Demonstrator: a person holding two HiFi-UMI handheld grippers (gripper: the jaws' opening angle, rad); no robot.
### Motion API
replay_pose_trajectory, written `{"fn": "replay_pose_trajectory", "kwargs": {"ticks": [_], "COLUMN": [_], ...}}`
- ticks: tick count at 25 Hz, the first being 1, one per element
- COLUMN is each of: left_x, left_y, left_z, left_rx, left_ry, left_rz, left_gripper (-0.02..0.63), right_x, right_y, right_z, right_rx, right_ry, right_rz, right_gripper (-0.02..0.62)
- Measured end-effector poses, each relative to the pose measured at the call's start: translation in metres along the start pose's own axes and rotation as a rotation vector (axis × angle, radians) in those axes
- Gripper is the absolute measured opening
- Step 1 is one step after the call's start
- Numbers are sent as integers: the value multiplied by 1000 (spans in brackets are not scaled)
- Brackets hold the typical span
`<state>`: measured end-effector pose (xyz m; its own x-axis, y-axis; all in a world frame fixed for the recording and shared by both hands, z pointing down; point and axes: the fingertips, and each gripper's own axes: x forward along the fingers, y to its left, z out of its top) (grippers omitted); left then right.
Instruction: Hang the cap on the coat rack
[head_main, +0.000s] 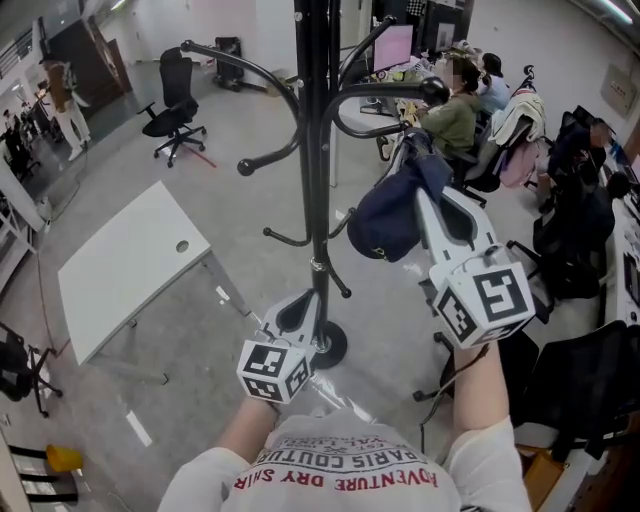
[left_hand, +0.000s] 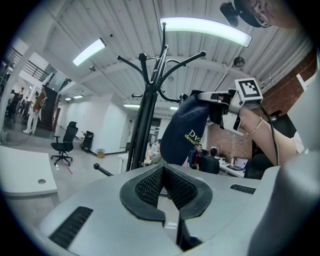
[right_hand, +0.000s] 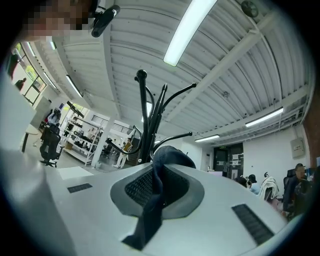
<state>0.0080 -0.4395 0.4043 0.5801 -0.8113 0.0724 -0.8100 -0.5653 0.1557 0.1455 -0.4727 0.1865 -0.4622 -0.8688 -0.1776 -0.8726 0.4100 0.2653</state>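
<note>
- A person's right gripper is holding a navy cap up in the air, its jaws pressing tight on a fold of the dark cloth.
- The cap is hanging from those jaws just right of the black coat rack pole in the head view. It is sitting below the upper curved hooks and is not yet on any of them.
- The left gripper is pointing level close to the lower pole, its jaws meeting with nothing between them.
- Yellow lettering is showing on the cap in the left gripper view.
- A white table and a black office chair are standing on the grey floor to the left, while people are sitting at desks at upper right.
</note>
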Motion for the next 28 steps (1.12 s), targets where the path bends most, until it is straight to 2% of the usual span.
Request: {"fn": "replay_pose_trajectory", "kwargs": {"ticks": [7, 16, 28], "left_x": [10, 22, 33], "left_y": [12, 9, 10], "left_z": [-6, -21, -24], "left_rx": [-15, -30, -28], "left_ry": [20, 59, 77], "left_rz": [4, -14, -9], "left_gripper": [6, 6, 6], "right_x": [26, 35, 57], "right_y": [-10, -23, -37], "right_z": [11, -8, -46], "right_rx": [-4, 87, 146], "right_ry": [-40, -27, 82], "right_rz": [39, 71, 57], "right_gripper": [23, 23, 23]}}
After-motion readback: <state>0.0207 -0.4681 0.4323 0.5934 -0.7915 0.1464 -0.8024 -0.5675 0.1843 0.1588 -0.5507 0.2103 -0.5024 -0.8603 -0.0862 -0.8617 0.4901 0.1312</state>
